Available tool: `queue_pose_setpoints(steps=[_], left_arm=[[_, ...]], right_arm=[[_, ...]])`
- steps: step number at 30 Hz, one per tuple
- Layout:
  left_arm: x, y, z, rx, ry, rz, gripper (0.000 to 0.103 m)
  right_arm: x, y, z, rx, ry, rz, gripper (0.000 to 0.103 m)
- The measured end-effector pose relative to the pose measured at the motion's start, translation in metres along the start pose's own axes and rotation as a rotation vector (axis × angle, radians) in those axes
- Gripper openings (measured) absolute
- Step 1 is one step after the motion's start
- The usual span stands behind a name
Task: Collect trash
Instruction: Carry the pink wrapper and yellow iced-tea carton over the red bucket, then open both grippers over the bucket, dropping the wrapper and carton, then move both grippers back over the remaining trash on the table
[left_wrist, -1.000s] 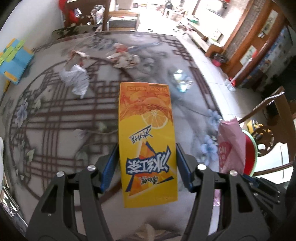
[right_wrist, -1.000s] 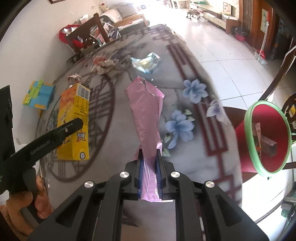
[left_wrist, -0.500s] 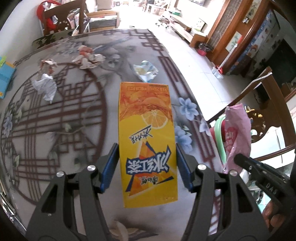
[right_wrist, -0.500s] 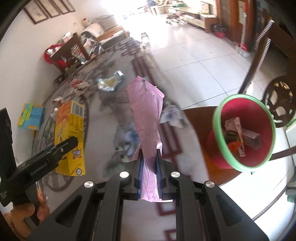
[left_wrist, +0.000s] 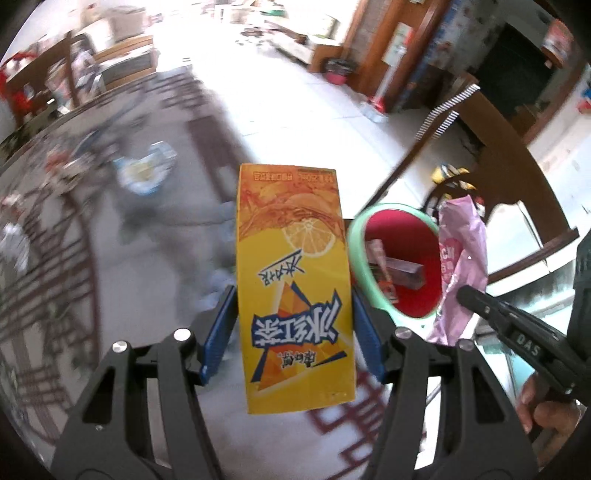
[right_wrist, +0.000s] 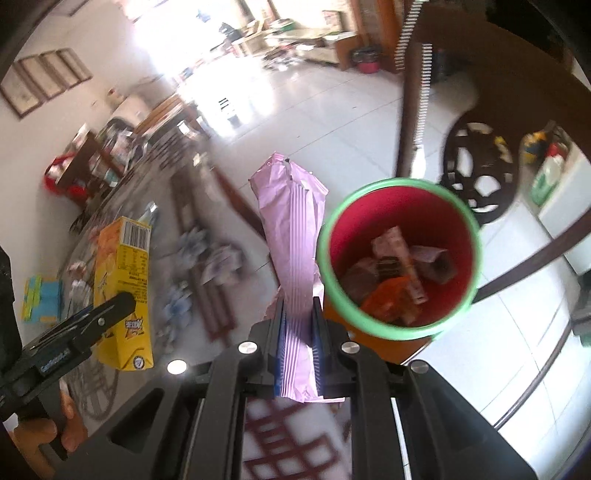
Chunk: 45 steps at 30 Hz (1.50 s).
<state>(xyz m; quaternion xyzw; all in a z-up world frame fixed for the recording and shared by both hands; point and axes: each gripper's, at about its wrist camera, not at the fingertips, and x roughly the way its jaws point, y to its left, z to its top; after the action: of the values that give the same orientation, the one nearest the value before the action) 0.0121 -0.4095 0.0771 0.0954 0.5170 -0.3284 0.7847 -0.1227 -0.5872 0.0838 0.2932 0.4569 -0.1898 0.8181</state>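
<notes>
**Both grippers loaded, bin just ahead**

My left gripper (left_wrist: 293, 336) is clamped across the lower half of one yellow drink carton (left_wrist: 291, 280), blue pads flat against its two narrow sides; the carton stands up out of the jaws, printed face toward the camera. I judge it light and probably empty, stiff enough to hold its shape yet easy to dent if squeezed harder. The glossy card could slide, so a hold on the flat side walls low down, as I have it, looks like the sound one.

My right gripper (right_wrist: 298, 343) is pinched nearly closed on one pink wrapper (right_wrist: 291, 236), gripped at its lower end with the rest rising ahead of the jaws. It is thin, soft film, nearly weightless and floppy; it will flutter and may cling to the pads on letting go.

One red bin (right_wrist: 400, 325) with a green rim sits ahead and to the right of the right jaws, close beside the wrapper, and ahead-right of the left jaws in the left view. Inside I count roughly five or six scraps already; the heap is too jumbled to be sure.

On the table (left_wrist: 155, 280) to the left beyond the left jaws, one bluish wrapper (left_wrist: 144, 173) is plain; further litter is too blurred to count.
</notes>
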Motion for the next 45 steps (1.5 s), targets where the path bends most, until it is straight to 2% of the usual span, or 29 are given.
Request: queue_pose_setpoints(steps=[4, 8, 14, 18, 30, 32, 34, 35, 42, 45], left_arm=[[0.019, -0.047, 0.014, 0.088, 0.033, -0.077, 0.058], [0.036, -0.089, 0.024, 0.173, 0.056, -0.122, 0.058], [0.069, -0.133, 0.039, 0.260, 0.113, -0.135, 0.058], [0.081, -0.151, 0.050, 0.297, 0.116, -0.140, 0.058], [0.104, -0.173, 0.059, 0.374, 0.126, -0.145, 0.060], [0.105, -0.172, 0.060, 0.373, 0.116, -0.150, 0.069], [0.103, -0.169, 0.063, 0.365, 0.101, -0.156, 0.073], [0.103, -0.167, 0.064, 0.358, 0.097, -0.156, 0.073], [0.077, -0.136, 0.073, 0.262, 0.047, -0.174, 0.078], [0.054, -0.112, 0.068, 0.237, 0.001, -0.143, 0.078]], right_arm=[[-0.009, -0.037, 0.009, 0.076, -0.030, -0.035, 0.012], [-0.013, -0.067, 0.018, 0.124, -0.047, -0.062, 0.013], [-0.013, -0.095, 0.033, 0.157, -0.058, -0.090, 0.013], [-0.010, -0.101, 0.042, 0.148, -0.055, -0.098, 0.013], [0.007, -0.110, 0.055, 0.165, -0.042, -0.143, 0.015], [0.009, -0.112, 0.057, 0.169, -0.040, -0.149, 0.016], [0.009, -0.114, 0.059, 0.180, -0.044, -0.163, 0.026], [0.008, -0.114, 0.059, 0.184, -0.048, -0.171, 0.038], [0.002, -0.100, 0.066, 0.161, -0.061, -0.187, 0.040], [-0.001, -0.082, 0.068, 0.119, -0.067, -0.186, 0.042]])
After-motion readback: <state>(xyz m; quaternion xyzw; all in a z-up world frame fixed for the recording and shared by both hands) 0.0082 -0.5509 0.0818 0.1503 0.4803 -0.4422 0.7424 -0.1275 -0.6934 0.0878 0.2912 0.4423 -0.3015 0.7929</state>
